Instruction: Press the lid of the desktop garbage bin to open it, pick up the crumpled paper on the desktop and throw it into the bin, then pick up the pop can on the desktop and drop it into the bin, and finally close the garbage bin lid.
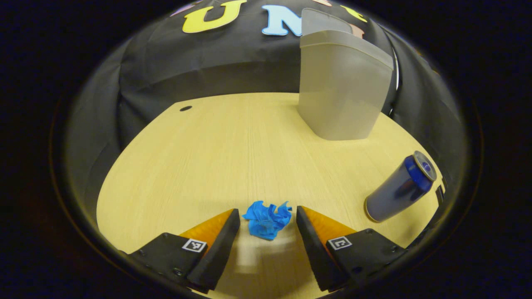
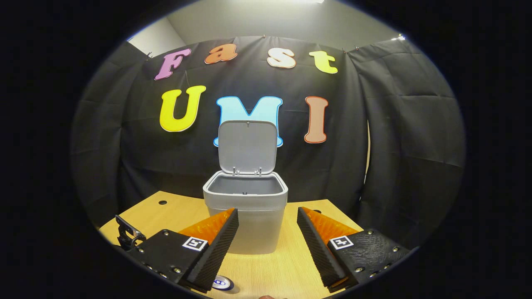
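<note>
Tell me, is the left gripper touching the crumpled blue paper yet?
Apart. In the left gripper view, bare table shows on both sides between the crumpled paper and the left gripper fingers, which stand open around it.

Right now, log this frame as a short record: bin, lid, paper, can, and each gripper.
bin: grey, upright at the back of the wooden table, bin
lid: up, open
crumpled paper: blue, on the table between the left gripper's fingers, not pinched
pop can: blue, upright on the table
left gripper: open around the paper
right gripper: open, facing the bin
</note>
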Action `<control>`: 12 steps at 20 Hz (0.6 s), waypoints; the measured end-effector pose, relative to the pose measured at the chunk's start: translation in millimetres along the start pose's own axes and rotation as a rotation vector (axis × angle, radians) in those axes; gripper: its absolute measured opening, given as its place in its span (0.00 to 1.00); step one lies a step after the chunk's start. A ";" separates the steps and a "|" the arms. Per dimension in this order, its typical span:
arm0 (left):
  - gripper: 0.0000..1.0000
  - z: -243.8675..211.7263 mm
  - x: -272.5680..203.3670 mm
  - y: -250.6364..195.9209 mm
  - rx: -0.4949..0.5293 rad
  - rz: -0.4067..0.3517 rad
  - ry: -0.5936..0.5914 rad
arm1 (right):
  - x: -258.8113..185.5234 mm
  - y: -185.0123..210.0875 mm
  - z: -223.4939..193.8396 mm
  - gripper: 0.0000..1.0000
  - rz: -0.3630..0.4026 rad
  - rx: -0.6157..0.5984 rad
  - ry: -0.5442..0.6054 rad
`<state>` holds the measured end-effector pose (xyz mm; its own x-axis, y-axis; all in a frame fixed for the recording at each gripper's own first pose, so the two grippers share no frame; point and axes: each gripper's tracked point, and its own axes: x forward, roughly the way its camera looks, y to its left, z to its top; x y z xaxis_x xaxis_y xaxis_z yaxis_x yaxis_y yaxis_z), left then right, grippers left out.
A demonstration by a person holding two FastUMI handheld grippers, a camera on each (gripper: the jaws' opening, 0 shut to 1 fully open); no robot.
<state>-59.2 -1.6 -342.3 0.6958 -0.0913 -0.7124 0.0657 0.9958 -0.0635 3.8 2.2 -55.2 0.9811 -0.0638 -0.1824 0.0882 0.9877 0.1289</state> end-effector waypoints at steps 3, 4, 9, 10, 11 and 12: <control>0.80 -0.1 2.8 0.9 0.002 0.010 0.008 | 0.7 0.4 -0.2 0.92 -0.002 -0.004 -0.001; 0.71 -0.5 2.8 2.9 0.006 0.023 0.010 | 1.2 0.3 -1.3 0.92 -0.001 -0.004 0.002; 0.47 -5.3 4.3 6.6 0.033 0.049 0.011 | 0.2 3.6 -8.7 0.92 0.010 0.003 0.019; 0.49 -3.4 4.1 7.4 0.033 0.047 0.007 | 1.5 4.0 -10.9 0.92 0.013 0.001 0.024; 0.47 -2.3 3.6 8.0 0.033 0.047 0.003 | 1.7 4.5 -11.9 0.92 0.016 0.000 0.029; 0.48 -3.2 1.8 9.8 0.023 0.055 -0.001 | 1.2 4.8 -12.7 0.92 0.021 0.002 0.032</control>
<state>-59.6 7.9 -346.5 0.6993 -0.0365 -0.7139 0.0440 0.9990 -0.0079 3.2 8.7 -67.1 0.9768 -0.0388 -0.2105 0.0683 0.9885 0.1346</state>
